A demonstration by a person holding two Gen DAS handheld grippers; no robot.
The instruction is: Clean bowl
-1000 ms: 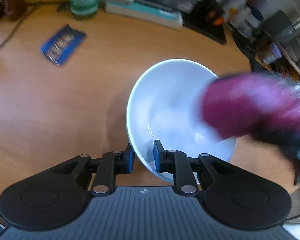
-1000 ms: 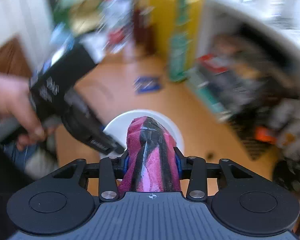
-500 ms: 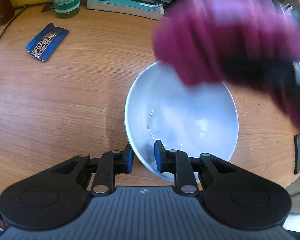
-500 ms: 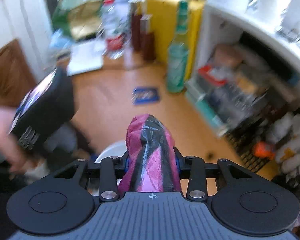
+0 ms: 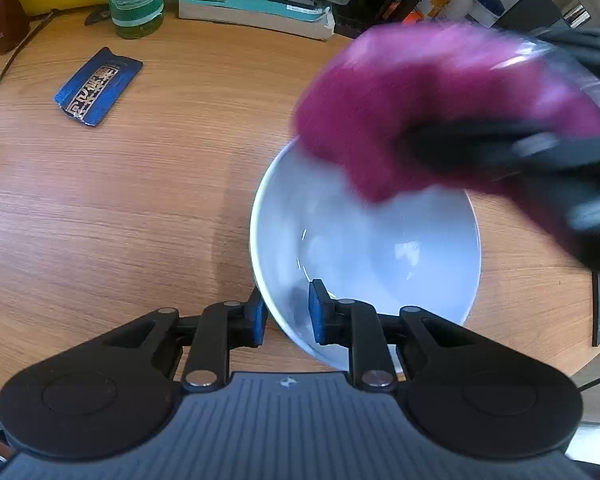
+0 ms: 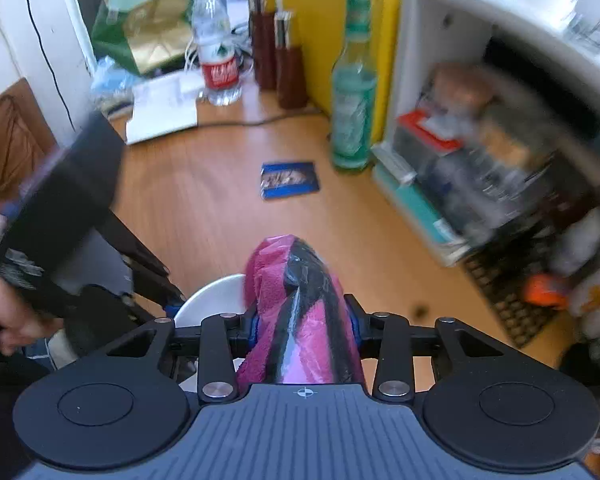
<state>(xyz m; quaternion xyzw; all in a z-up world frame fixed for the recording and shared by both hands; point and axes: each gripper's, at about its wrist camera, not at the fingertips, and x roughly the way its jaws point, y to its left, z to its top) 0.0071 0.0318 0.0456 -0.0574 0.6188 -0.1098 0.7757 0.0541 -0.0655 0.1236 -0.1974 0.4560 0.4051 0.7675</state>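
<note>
Bowl (image 5: 372,248) sits on the counter (image 5: 140,208), its near rim pinched in the left gripper (image 5: 286,316) jaws. Right gripper (image 6: 302,320) jaws clamp a magenta cloth (image 5: 412,108) over the far rim (blurred): wiping, I judge; next, press it inside.

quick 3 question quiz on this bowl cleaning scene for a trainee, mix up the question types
1. True or false: the left gripper is clamped on the near rim of the round white ceramic bowl.
2. Multiple choice: the right gripper holds A) a yellow sponge B) a magenta fuzzy cloth C) nothing.
3. Fill in: the flat blue foil packet lies on the wooden table, to the ____ of the bowl in the left wrist view.

Key: 1 true; 2 B; 3 left.
</note>
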